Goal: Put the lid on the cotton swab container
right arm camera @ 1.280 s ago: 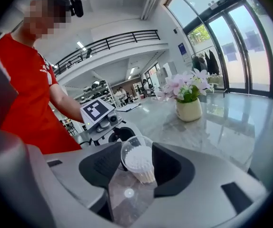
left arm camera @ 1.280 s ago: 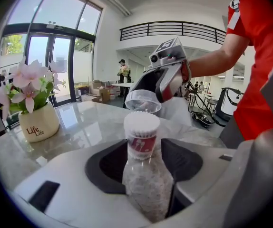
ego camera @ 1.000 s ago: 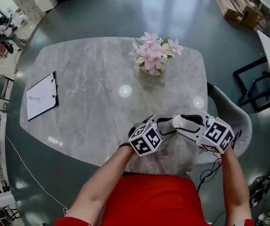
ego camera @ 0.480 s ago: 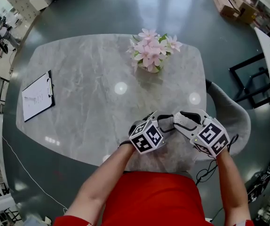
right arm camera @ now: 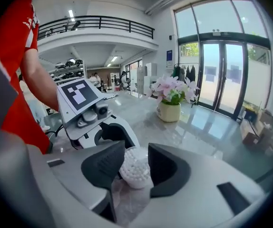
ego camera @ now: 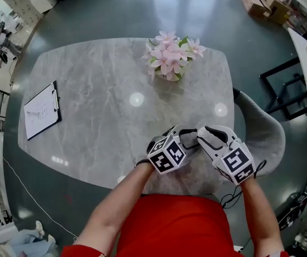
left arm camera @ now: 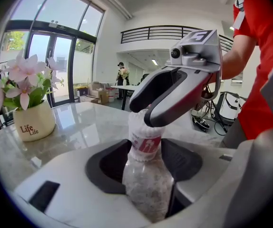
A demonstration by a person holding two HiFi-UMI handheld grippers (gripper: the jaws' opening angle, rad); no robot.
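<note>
Clear plastic cotton swab container [left arm camera: 143, 189] clamped low on its body in the jaws of the left gripper [left arm camera: 146, 159], up off the bench [ego camera: 100, 100] near its front edge; upper end taken between the jaws of the right gripper [right arm camera: 136, 161], just been closing, pads against the rim where the packed swab heads [right arm camera: 134, 174] show; cannot tell whether a see-through lid already covers those heads or none is there

Likely troubles, as a guess: squeezing the thin walls out of round, so no lid seats squarely; pressing down at a tilt, so one side catches and the other rides up; pushing hard against the lower grip, so the body slides through it or swabs spill past the bench edge

Readable print: "Life" twice on the cream flower pot [left arm camera: 32, 125]; red label [left arm camera: 146, 144] on the container with a white figure and print too small to read; sheet on the clipboard [ego camera: 42, 110] too far off to read
</note>
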